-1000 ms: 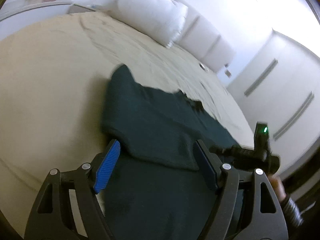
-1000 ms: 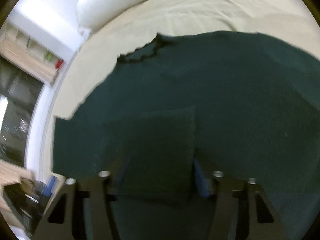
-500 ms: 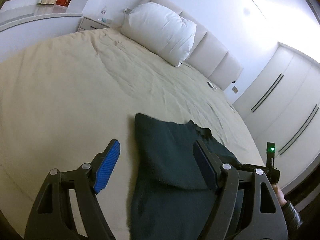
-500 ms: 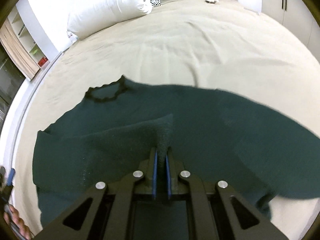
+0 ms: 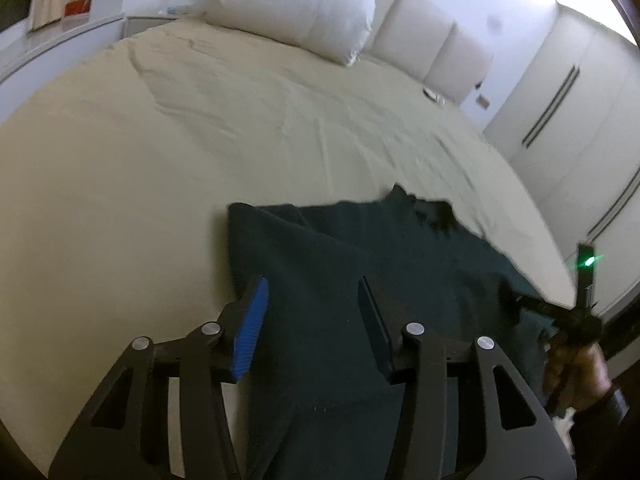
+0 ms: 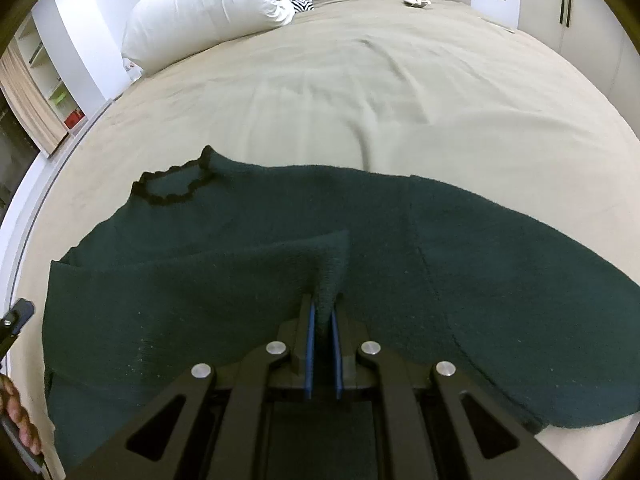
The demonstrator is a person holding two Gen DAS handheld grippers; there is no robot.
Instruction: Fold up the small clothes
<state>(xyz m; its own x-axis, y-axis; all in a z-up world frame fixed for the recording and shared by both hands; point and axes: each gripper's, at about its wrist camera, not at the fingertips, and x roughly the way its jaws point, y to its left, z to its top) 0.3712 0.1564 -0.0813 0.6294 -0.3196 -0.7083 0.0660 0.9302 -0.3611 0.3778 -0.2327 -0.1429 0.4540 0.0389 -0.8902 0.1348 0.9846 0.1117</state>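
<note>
A dark green knit sweater (image 6: pixel 460 240) lies spread on the beige bed, its black-trimmed collar (image 6: pixel 172 186) at the far left. One sleeve is folded across the body. My right gripper (image 6: pixel 322 312) is shut on the cuff end of that sleeve (image 6: pixel 332 264). In the left wrist view the sweater (image 5: pixel 360 264) lies below my left gripper (image 5: pixel 312 300), which is open and empty over its left edge. The right gripper's body with a green light (image 5: pixel 586 280) shows at the far right there.
A white pillow (image 5: pixel 296 4) and padded headboard (image 5: pixel 440 48) stand at the far end of the bed. White wardrobe doors (image 5: pixel 580 92) line the right. A small object (image 6: pixel 416 2) lies near the headboard. Shelves (image 6: pixel 48 92) stand at the left.
My right gripper has shut on the sleeve cuff and pulled back and up. My left gripper has stayed open and backed away, then shifted right over the sweater's edge.
</note>
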